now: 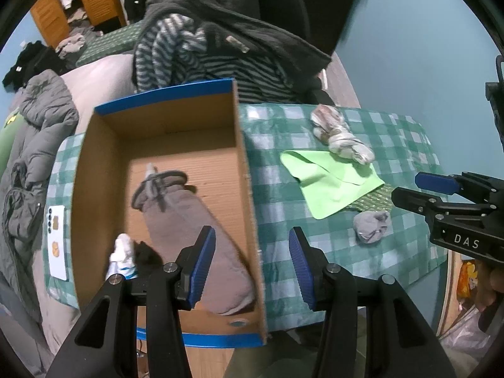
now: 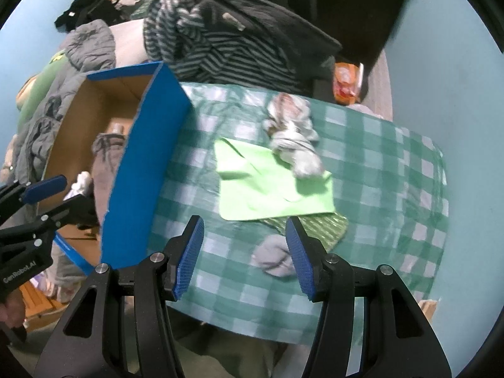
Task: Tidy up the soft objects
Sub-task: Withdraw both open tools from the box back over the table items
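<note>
The left gripper (image 1: 252, 263) has its two blue-padded fingers spread apart with nothing between them; it hovers over the near right wall of an open cardboard box (image 1: 244, 163) with blue outer sides, one finger above the inside of the box and the other above the tablecloth outside it. Inside the box, a gray cloth pouch with a drawstring top (image 1: 189, 220) lies diagonally along the floor, and a small white sock (image 1: 121, 253) and a dark item (image 1: 146, 256) sit beside it in the near left corner. The right gripper (image 2: 244, 256) is also spread apart and empty, poised above a green-and-white checked tablecloth (image 2: 378, 170) to the right of the box. A small balled gray sock (image 2: 272, 256) lies on the cloth just below and between its fingers, partly hidden behind the right-hand pad; whether anything touches it cannot be told. Just beyond the sock is a patterned green fabric piece (image 2: 327, 225), mostly covered by a flat light green cloth (image 2: 271, 189). On the far edge of that light green cloth rests a knotted bundle of pale, mottled fabric (image 2: 293, 135). Outside the box on its left, a white phone (image 1: 58, 241) lies flat on the tablecloth. Behind the table, a chair is heaped with a striped gray garment (image 1: 189, 53) and a dark fleece (image 1: 252, 22). A gray padded jacket (image 1: 34, 145) lies at the left. The surrounding wall is pale blue.
</note>
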The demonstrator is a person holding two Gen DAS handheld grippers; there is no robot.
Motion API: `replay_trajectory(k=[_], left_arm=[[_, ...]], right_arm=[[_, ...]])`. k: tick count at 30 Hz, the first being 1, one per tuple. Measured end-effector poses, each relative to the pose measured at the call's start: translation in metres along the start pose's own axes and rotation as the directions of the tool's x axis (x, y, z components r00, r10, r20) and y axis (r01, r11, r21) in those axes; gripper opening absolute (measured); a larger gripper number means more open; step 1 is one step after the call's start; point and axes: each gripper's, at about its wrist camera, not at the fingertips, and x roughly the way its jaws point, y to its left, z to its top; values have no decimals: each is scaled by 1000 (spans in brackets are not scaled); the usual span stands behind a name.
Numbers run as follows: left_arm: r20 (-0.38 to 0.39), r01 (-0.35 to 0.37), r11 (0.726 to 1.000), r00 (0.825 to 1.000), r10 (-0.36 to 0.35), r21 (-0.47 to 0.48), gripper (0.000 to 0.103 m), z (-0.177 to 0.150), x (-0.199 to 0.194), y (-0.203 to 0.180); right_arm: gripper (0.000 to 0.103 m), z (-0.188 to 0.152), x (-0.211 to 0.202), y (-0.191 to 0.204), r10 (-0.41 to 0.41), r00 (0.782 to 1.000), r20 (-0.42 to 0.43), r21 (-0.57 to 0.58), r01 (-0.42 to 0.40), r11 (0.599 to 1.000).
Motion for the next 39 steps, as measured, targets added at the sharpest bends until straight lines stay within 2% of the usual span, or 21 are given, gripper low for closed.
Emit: replay_trajectory(k=[14, 23, 31, 34, 39], left_arm=[[-22, 25, 994, 999, -23, 106, 49, 13, 20, -55], [-52, 48, 985, 998, -40, 164, 51, 19, 40, -84], [-87, 43, 980, 996, -27, 194, 51, 23, 68, -101], [-102, 38, 981, 995, -19, 189, 51, 22, 78, -101], [-122, 39, 984, 992, -18, 172, 51, 18, 92, -98]], right_arm=[[54, -24, 14, -60, -44, 999, -27, 81, 46, 996], [54, -31, 29, -86, -46, 999, -21, 62, 48, 997], [55, -36, 46, -85, 17, 999, -50, 10, -16, 1000], [59, -40, 53, -79, 64, 996, -61, 11, -63, 998], [59, -42, 65, -68, 101, 992, -77, -4, -102, 995]])
